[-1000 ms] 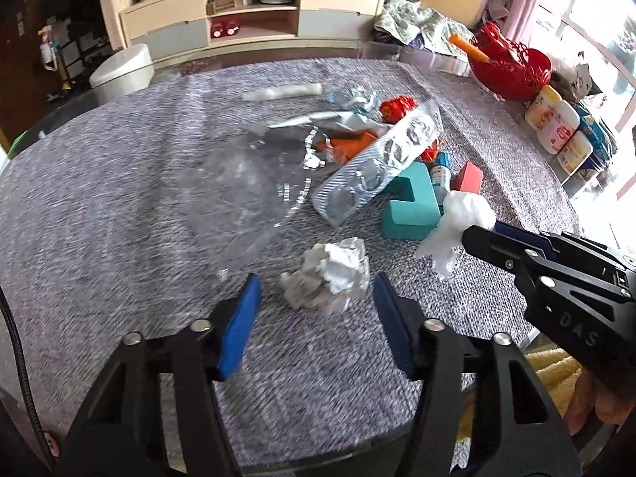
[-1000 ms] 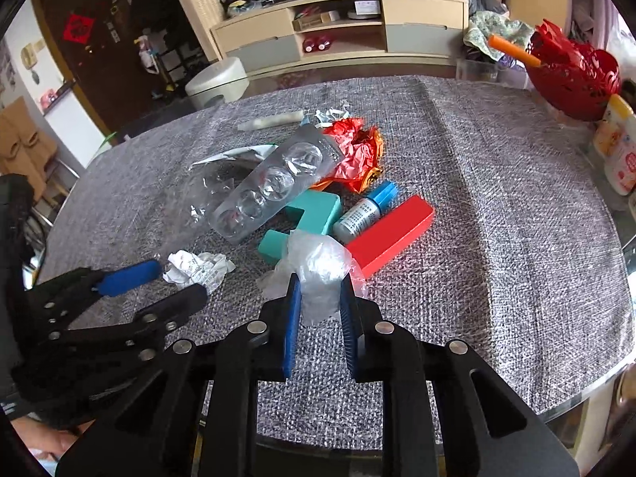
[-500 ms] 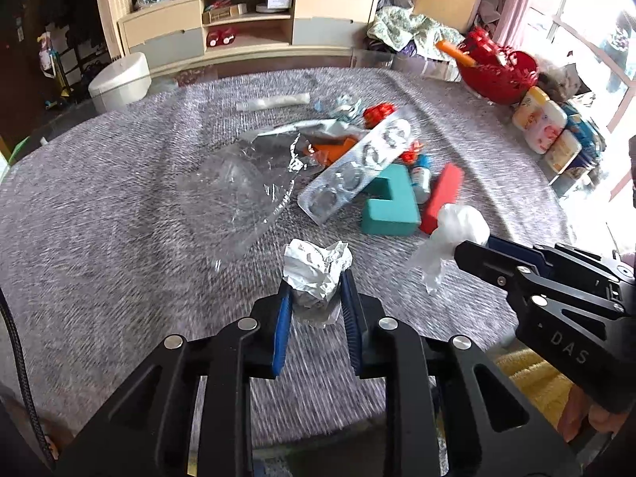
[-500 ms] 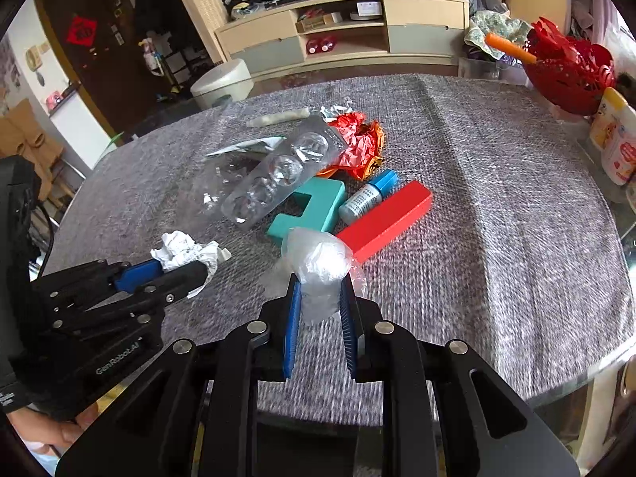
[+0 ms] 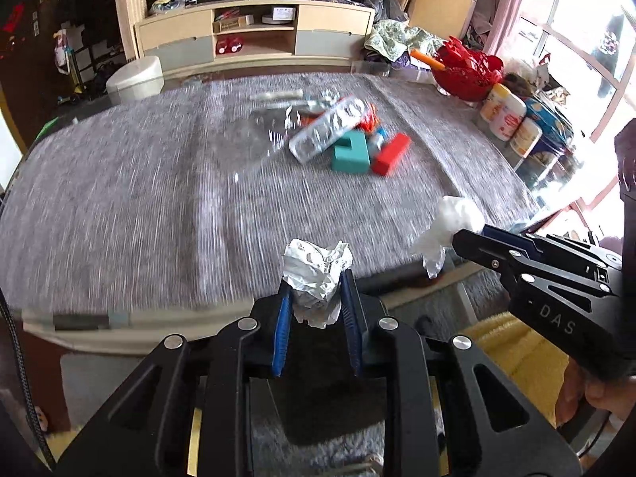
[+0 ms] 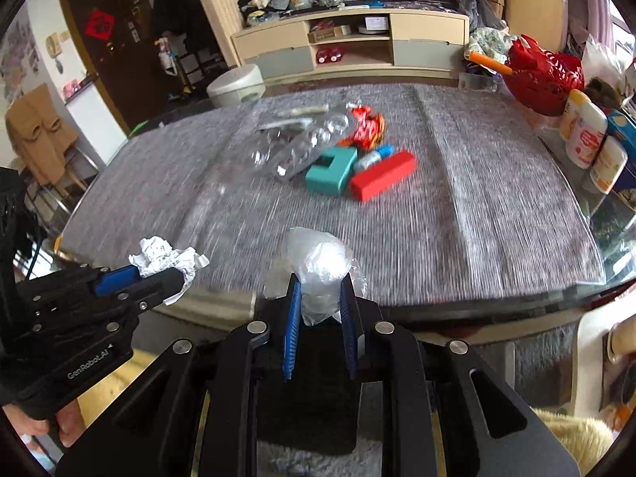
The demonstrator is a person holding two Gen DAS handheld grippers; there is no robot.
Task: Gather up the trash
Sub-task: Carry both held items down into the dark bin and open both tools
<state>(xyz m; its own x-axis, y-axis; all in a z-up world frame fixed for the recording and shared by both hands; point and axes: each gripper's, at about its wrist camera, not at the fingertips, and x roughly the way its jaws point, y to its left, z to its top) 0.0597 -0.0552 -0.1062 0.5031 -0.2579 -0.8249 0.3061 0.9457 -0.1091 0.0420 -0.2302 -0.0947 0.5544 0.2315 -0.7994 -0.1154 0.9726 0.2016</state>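
Nearest to us, our left claw (image 5: 316,298) is clamped on a crumpled paper ball (image 5: 316,268), the blue pads pressed into its sides, the wad sticking out at twelve o'clock past the tips. Our right claw (image 6: 320,298) is squeezed nearly closed on a clear plastic wad (image 6: 318,262), which likewise bulges out at twelve o'clock. Both loads hang over the near edge of the counter (image 6: 497,218), not resting on it.

From the left claw, the right one sits at about three o'clock, close beside it; neither is clearly nearer to what remains. No bin shows in either view, so we cannot tell where these two pieces should go.

Farther out, at roughly twelve to one o'clock and well apart from both claws, lies the rest: a clear blister tray (image 6: 306,147) with its long axis running from seven to one o'clock, a red wrapper (image 6: 367,127) just beyond it, and touching its near side a teal block (image 6: 332,171) and red block (image 6: 383,181).
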